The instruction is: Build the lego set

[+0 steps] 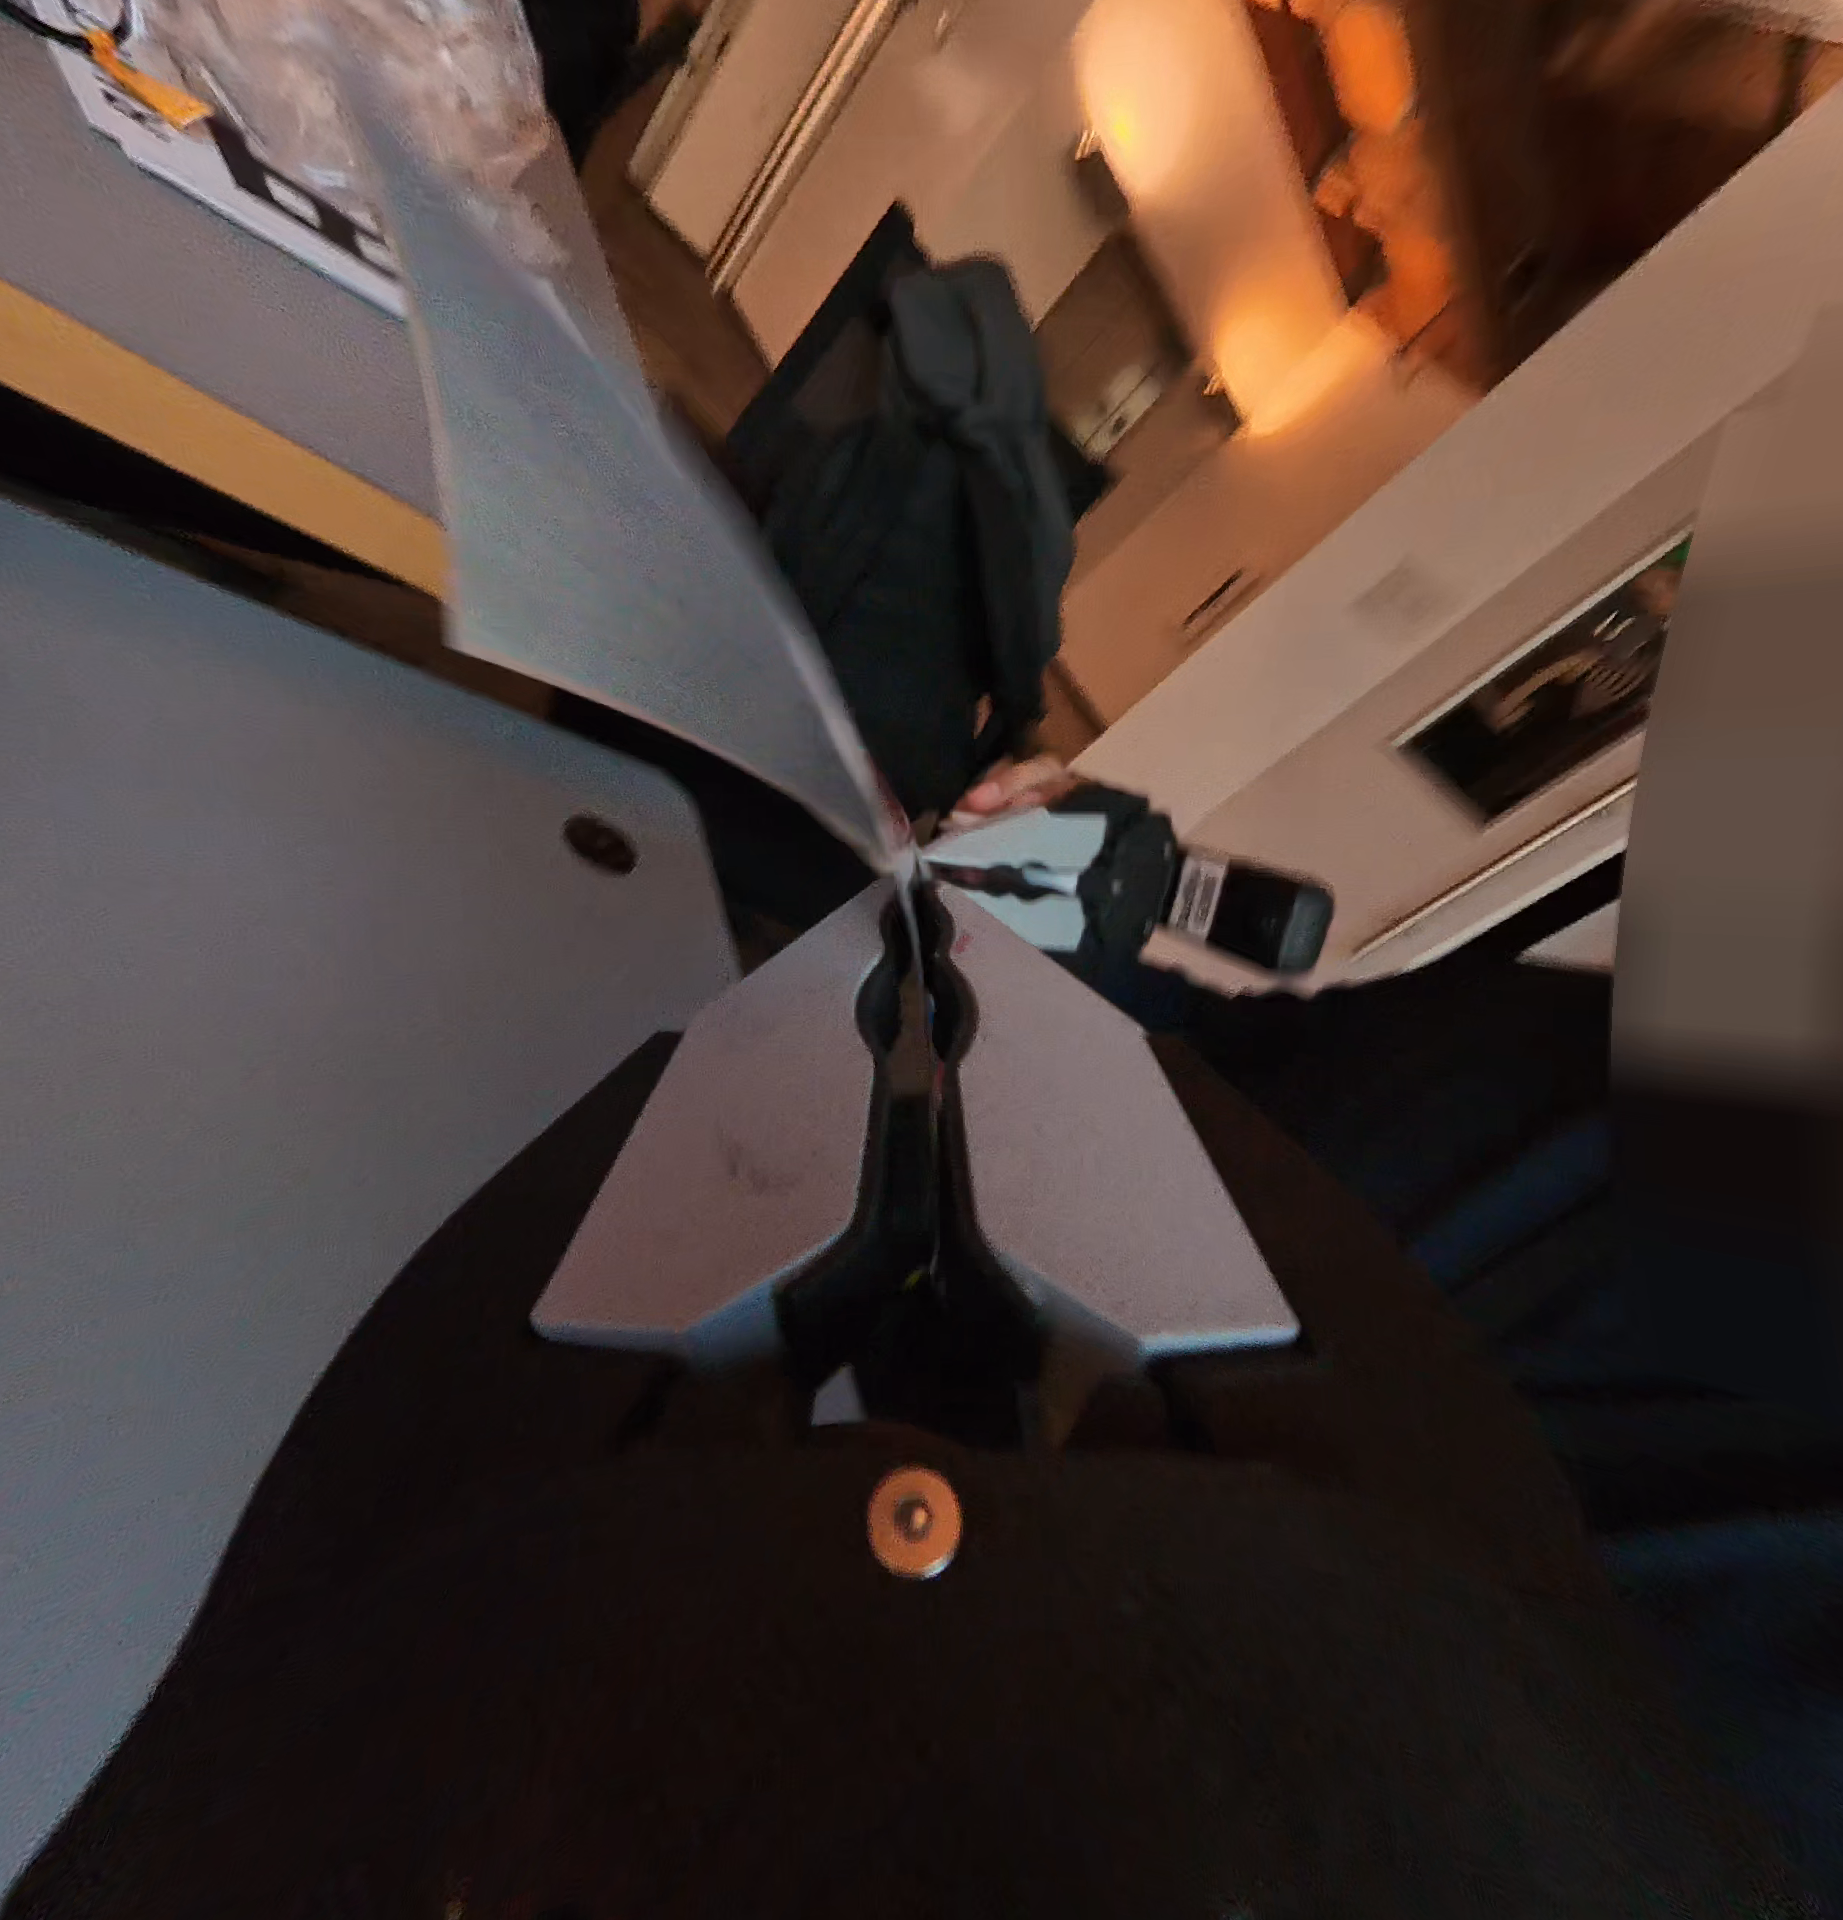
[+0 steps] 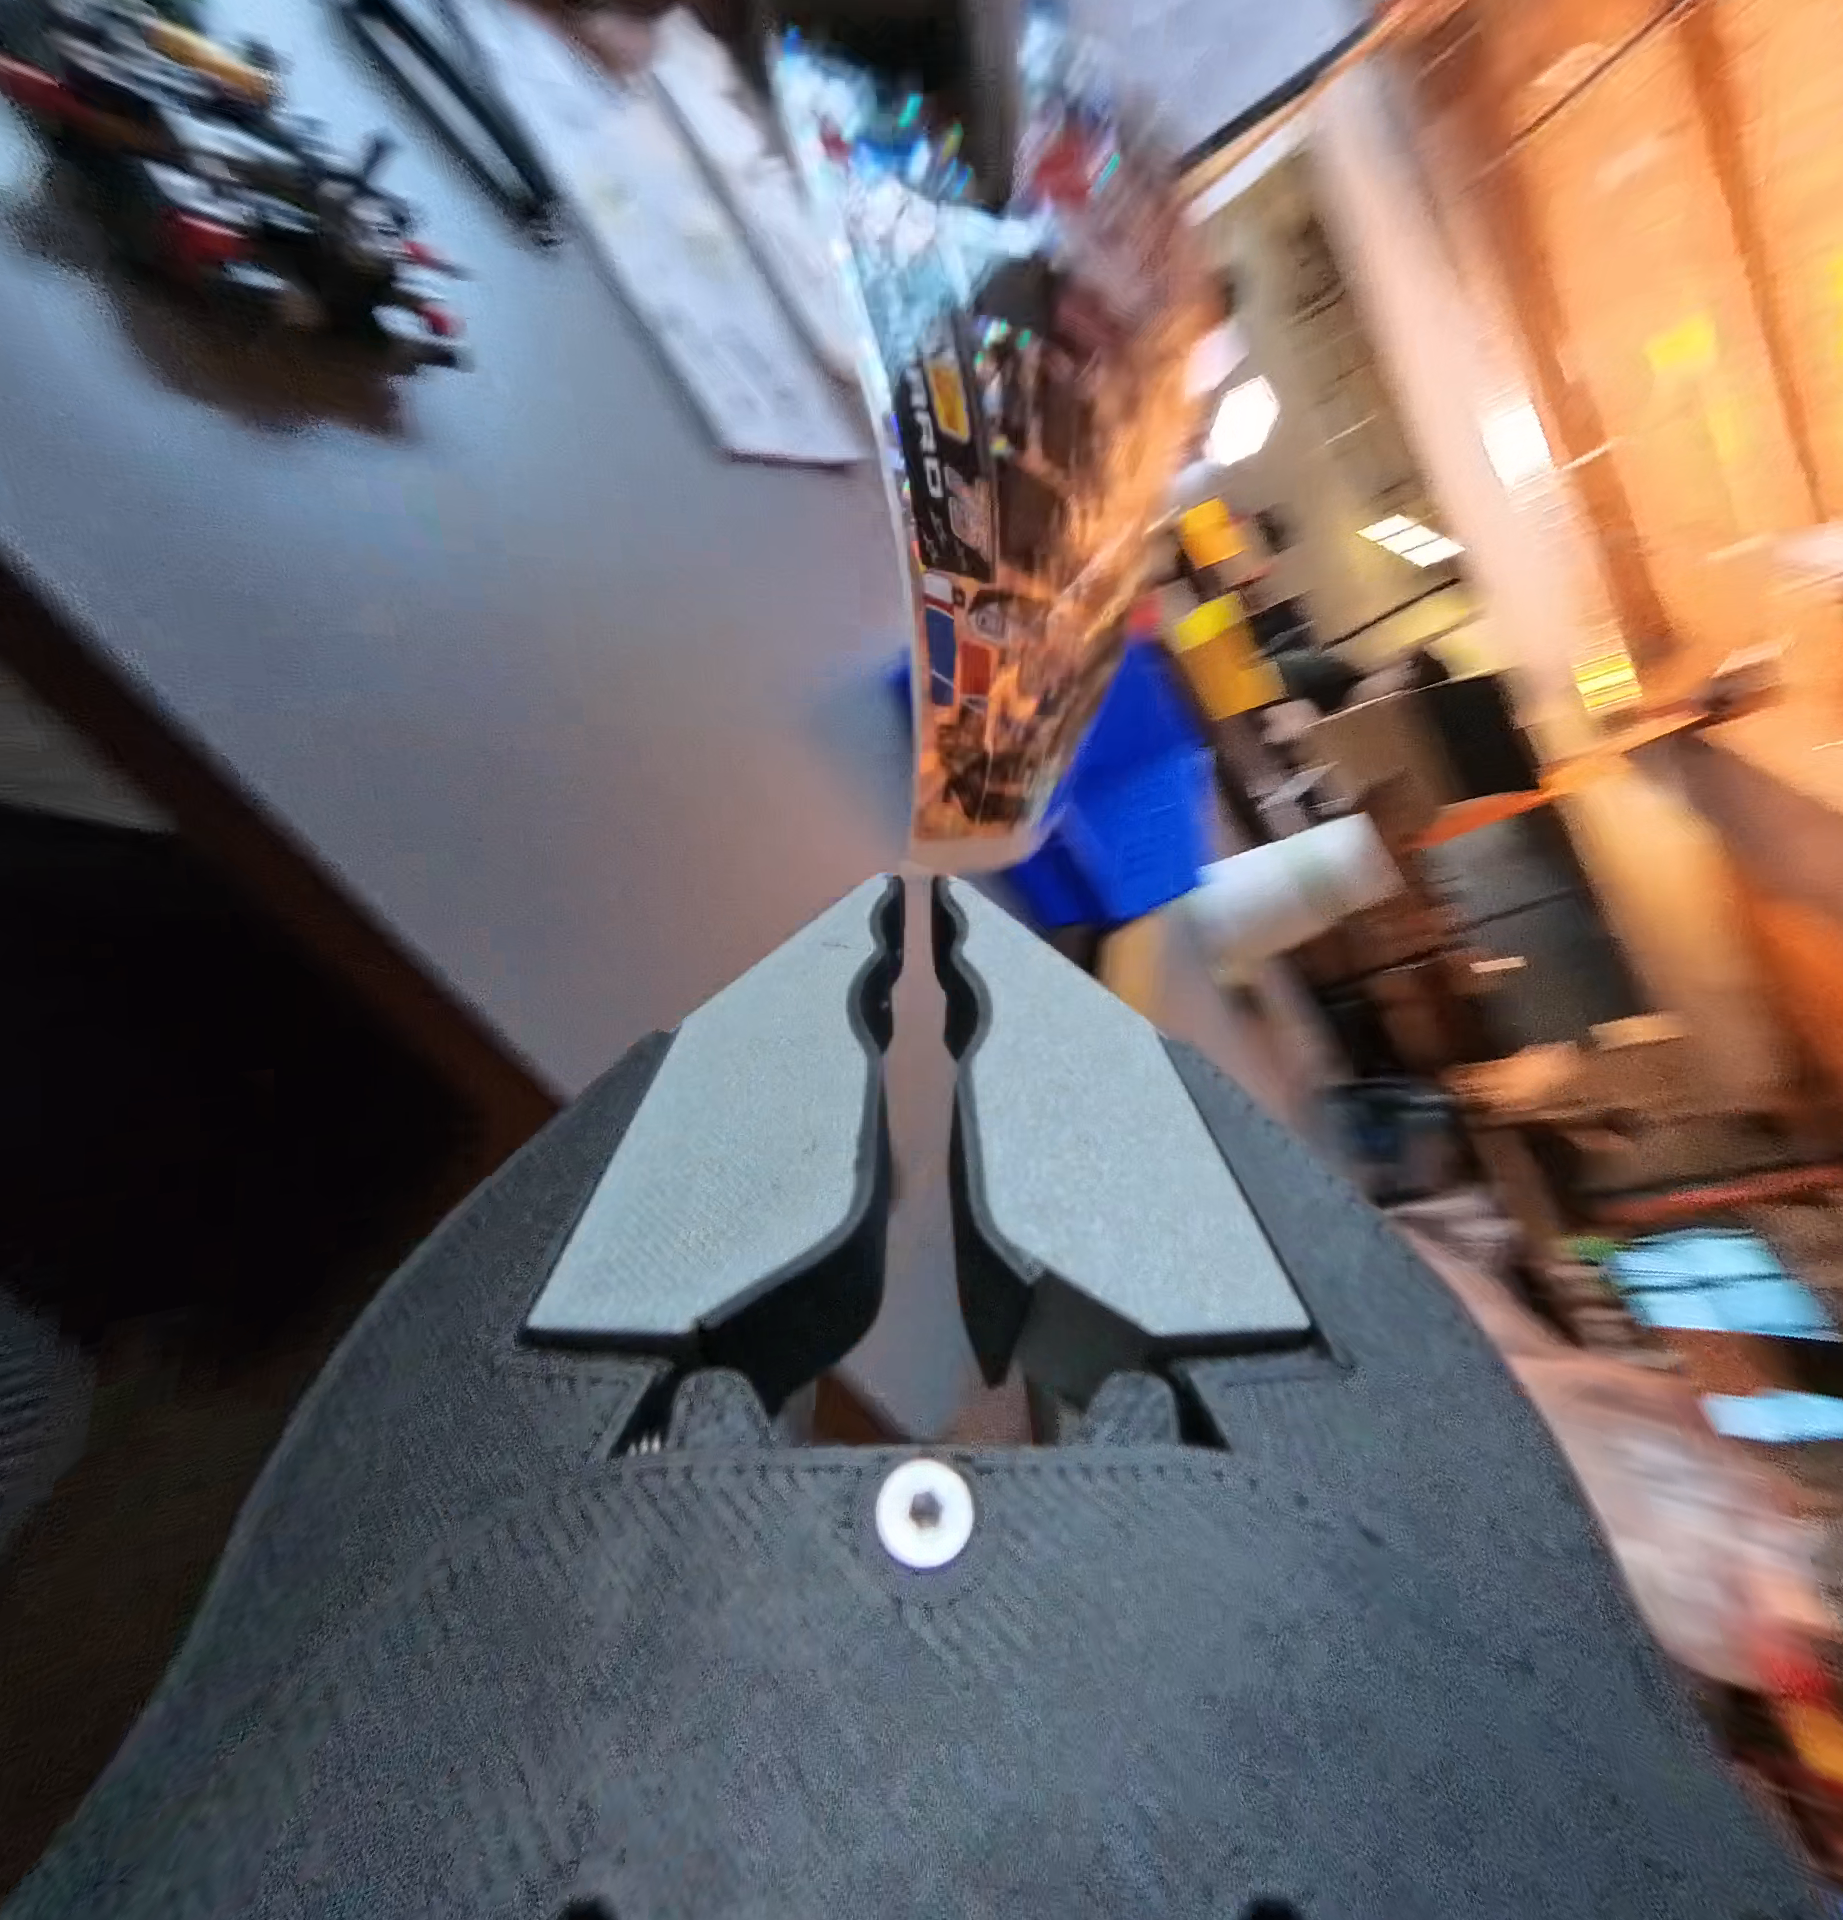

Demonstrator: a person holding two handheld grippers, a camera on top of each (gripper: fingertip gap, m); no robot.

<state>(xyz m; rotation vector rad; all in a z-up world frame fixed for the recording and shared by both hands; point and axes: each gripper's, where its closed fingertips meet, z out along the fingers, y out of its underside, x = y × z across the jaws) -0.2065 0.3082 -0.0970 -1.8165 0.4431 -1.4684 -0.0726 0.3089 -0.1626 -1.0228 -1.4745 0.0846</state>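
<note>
In the left wrist view my left gripper (image 1: 912, 883) is shut on the corner of a thin pale sheet (image 1: 605, 520), which curves up and to the left, held in the air. My right gripper (image 1: 932, 860) comes in from the right with its tips at the same corner. In the right wrist view the sheet's printed side (image 2: 990, 582) shows colourful stickers, and its lower edge lies just ahead of my right gripper (image 2: 917, 883). The right fingers stand all but together, with only a thin slit between them. A blurred pile of dark and red lego parts (image 2: 262, 229) lies far left on the grey table (image 2: 481, 623).
White instruction pages (image 2: 709, 281) lie on the table beyond the sheet. A blue bin (image 2: 1135, 790) stands behind it, next to cluttered shelves on the right. The left wrist view shows the grey table top (image 1: 221, 935), a chair with a dark jacket (image 1: 927, 499) and a hand (image 1: 1010, 795). There is about 15 centimetres between the tips of the two grippers.
</note>
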